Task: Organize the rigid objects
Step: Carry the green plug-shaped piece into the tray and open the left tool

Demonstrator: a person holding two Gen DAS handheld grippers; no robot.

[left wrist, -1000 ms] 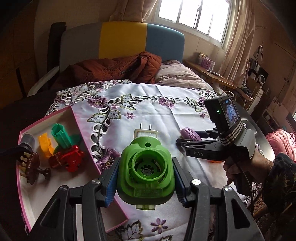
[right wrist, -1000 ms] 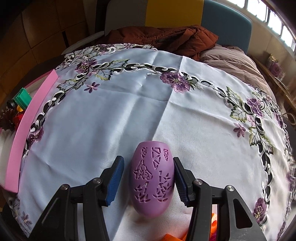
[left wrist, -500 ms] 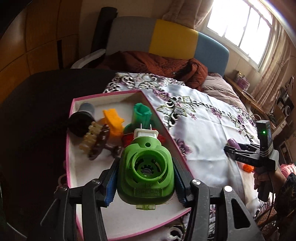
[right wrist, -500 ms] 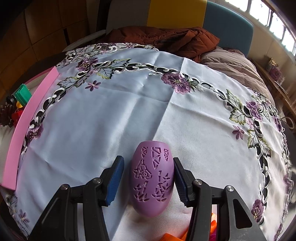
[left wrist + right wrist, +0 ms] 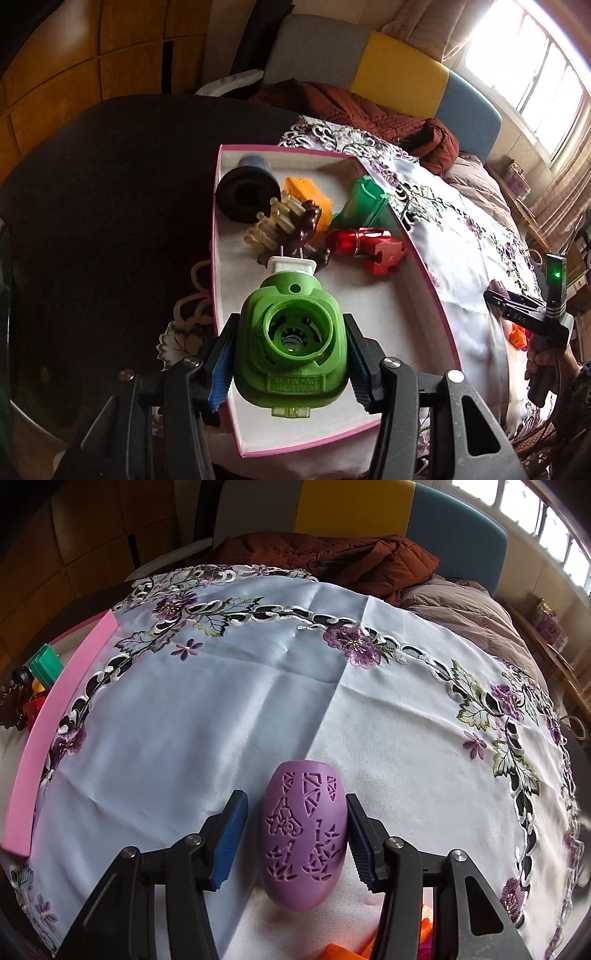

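My left gripper [image 5: 291, 354] is shut on a green plug-in device [image 5: 291, 328] with a white two-pin plug, held above the near half of the pink-rimmed box [image 5: 424, 266]. Inside the box lie a black round part [image 5: 245, 192], an orange piece [image 5: 306, 192], a green cylinder [image 5: 365, 201], a red toy [image 5: 365, 243] and a brown brush [image 5: 291, 225]. My right gripper [image 5: 295, 834] straddles a purple perforated egg-shaped shell [image 5: 303, 830] lying on the cloth. Its right pad is at the shell; the left pad stands clear of it.
The floral embroidered tablecloth [image 5: 258, 701] covers the table, with the box's pink wall [image 5: 48, 731] at its left edge. Orange pieces [image 5: 343, 952] lie just below the right gripper. A brown jacket [image 5: 332, 561] sits behind the table. A hand [image 5: 539, 362] holds the right gripper.
My left gripper has carried the green device leftward from over the cloth to over the box, rolling as it went. The right gripper and purple shell have stayed put.
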